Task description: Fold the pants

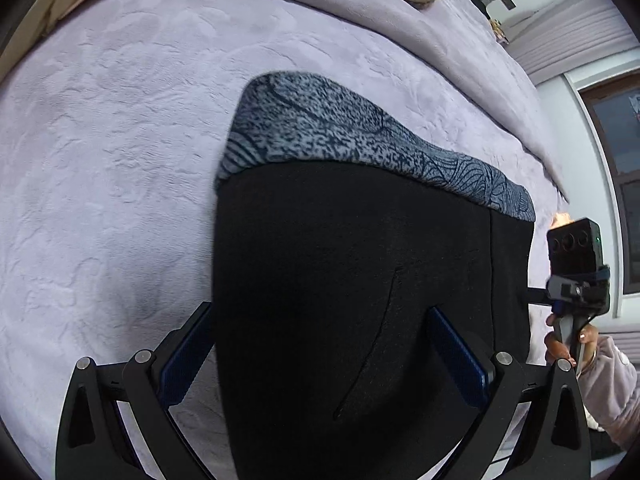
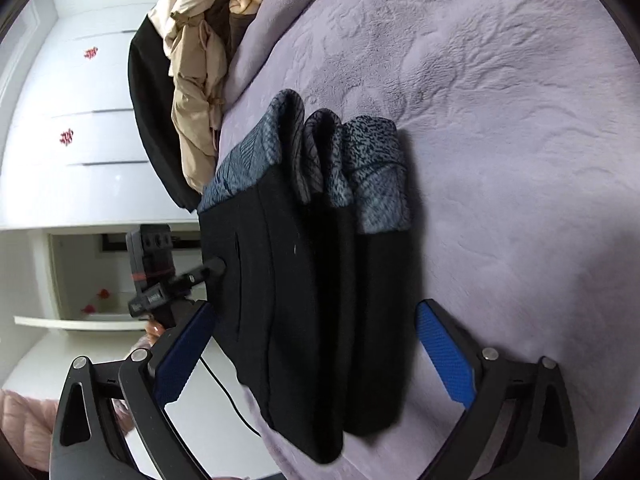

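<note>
Your left gripper point(image 1: 320, 356) has its blue-padded fingers spread wide, straddling the black fabric without pinching it; the right gripper point(image 2: 316, 356) is likewise released, its pads standing clear on either side of the bundle. The black trousers with a grey-and-dark patterned lining or cuff band point(image 2: 316, 264) lie folded into a thick stack of several layers on the lilac plush bedspread point(image 2: 520, 120), close to the bed's edge, patterned ends pointing away from you.

The fold looks largely made, so the risks are about undoing it. In the right wrist view the layers sit stepped rather than flush, and the top layer rides higher on the edge side; if you close on only the upper layers and lift, the lower ones will likely slide out and the stack will fan open. The bundle sits near the mattress edge, so a sideways nudge could tip it off. The plush cover may drag on the bottom layer if you push instead of lifting. A heap of beige clothing point(image 2: 192, 92) lies beyond, well apart.

No brand, label or readable writing shows on the trousers; small print on the other gripper's mount is too blurred to read.
</note>
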Tool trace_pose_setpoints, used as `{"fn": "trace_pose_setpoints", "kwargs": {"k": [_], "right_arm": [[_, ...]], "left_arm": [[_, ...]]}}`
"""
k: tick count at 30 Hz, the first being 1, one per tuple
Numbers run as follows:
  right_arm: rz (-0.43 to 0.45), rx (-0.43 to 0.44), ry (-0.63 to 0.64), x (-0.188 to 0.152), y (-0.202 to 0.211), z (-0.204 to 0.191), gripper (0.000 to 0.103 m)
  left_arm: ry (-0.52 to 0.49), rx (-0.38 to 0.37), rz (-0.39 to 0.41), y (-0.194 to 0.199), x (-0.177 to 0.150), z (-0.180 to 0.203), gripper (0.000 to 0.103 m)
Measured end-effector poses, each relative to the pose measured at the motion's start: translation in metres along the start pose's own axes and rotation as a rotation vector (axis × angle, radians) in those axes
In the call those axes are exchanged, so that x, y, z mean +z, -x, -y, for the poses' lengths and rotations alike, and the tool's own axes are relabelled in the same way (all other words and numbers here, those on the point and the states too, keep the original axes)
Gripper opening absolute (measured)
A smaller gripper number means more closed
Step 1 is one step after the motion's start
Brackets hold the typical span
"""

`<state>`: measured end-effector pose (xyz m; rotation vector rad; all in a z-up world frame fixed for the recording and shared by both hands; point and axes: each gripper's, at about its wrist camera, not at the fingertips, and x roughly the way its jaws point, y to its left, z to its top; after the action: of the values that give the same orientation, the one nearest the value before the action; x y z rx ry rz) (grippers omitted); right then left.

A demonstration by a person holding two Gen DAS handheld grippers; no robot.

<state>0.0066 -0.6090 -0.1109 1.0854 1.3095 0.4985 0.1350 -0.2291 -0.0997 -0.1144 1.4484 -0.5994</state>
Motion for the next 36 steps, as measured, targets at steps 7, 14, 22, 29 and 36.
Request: {"fn": "trace_pose_setpoints", "kwargs": {"k": [7,14,22,29,36], "right_arm": [[0.016,-0.082,-0.082,-0.005,-0.010,-0.009,0.049],[0.013,-0.027,-0.094,-0.034,0.010,-0.047,0.045],[-0.020,-0.098,-0.131,-0.087,-0.008,-0.042,0.050],[-0.011,-0.484,0.000,-0.098,0.002,-0.079,0.067],[0.138,-0.459,0.020,-0.064,0.023,-0.104,0.058]], "left_arm": [[0.014,0.004,0.055,0.019,-0.012,0.023,0.071],[-0.001,0.006,0.071,0.068,-0.037,0.042,0.069],[0.015,0.196,-0.012,0.045,-0.082,0.028,0.076],[0.013,0.353,0.043,0.064,-0.097,0.039,0.086],[0.050,0.452,0.116,0.085,-0.105,0.067,0.086]]}}
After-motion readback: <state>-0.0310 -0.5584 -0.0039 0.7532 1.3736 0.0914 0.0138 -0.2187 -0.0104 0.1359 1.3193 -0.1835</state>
